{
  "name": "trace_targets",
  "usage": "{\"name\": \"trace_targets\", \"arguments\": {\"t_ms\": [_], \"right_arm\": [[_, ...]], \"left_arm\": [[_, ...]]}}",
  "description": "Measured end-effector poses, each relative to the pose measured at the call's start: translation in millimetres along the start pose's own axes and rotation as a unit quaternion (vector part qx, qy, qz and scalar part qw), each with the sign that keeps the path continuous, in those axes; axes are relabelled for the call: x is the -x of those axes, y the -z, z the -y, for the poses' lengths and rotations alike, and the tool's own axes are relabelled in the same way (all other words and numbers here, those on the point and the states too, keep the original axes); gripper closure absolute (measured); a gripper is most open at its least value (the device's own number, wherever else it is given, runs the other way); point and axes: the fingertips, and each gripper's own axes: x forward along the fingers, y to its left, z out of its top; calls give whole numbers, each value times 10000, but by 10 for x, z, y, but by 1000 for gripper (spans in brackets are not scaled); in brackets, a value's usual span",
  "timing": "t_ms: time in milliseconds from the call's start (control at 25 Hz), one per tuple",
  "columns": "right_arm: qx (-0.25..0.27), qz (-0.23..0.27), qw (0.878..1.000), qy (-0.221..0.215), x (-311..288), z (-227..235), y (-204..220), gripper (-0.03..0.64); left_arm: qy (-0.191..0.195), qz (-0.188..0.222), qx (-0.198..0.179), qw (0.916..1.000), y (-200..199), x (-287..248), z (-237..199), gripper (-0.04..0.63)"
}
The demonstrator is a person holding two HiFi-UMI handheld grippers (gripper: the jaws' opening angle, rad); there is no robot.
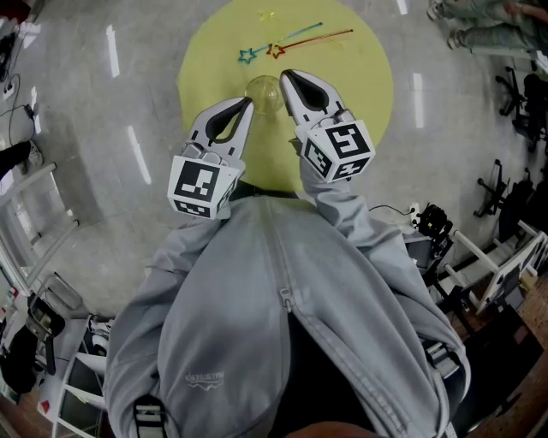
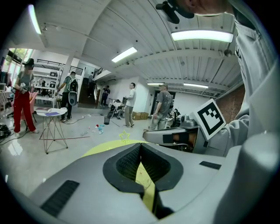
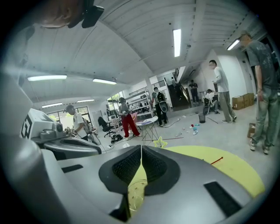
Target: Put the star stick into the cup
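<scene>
On the round yellow table (image 1: pixel 364 94) stands a clear cup (image 1: pixel 264 92), between my two grippers' tips. Beyond it lie a blue star stick (image 1: pixel 249 56) and a red star stick (image 1: pixel 276 50) side by side, and a yellow star stick (image 1: pixel 267 14) lies farther back. My left gripper (image 1: pixel 249 101) is shut and empty just left of the cup. The right gripper (image 1: pixel 285 75), also shut with nothing in it, hangs at the cup's right. The right gripper view shows the cup (image 3: pixel 136 190) below its shut jaws, plus the yellow star (image 3: pixel 159 142).
Grey floor surrounds the table. Several people stand in the background (image 2: pixel 128 104), by a small side table (image 2: pixel 52 114). Office chairs (image 1: pixel 519 94) and white racks (image 1: pixel 479 257) stand at the right, more equipment at the left (image 1: pixel 34 325).
</scene>
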Motion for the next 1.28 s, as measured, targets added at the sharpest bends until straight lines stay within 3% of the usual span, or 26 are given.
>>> {"name": "trace_targets", "arguments": {"t_ms": [640, 920, 1280], "right_arm": [[1061, 1161, 9871, 284, 1018, -618, -1074, 583], [1217, 1283, 9838, 300, 1314, -859, -1178, 583], [1362, 1357, 9811, 224, 1431, -1072, -1228, 583]], "left_arm": [[-308, 783, -483, 9953, -841, 520, 308, 578], [-294, 1116, -712, 9908, -1132, 695, 524, 578], [-117, 1208, -827, 9892, -1197, 770, 747, 578]]}}
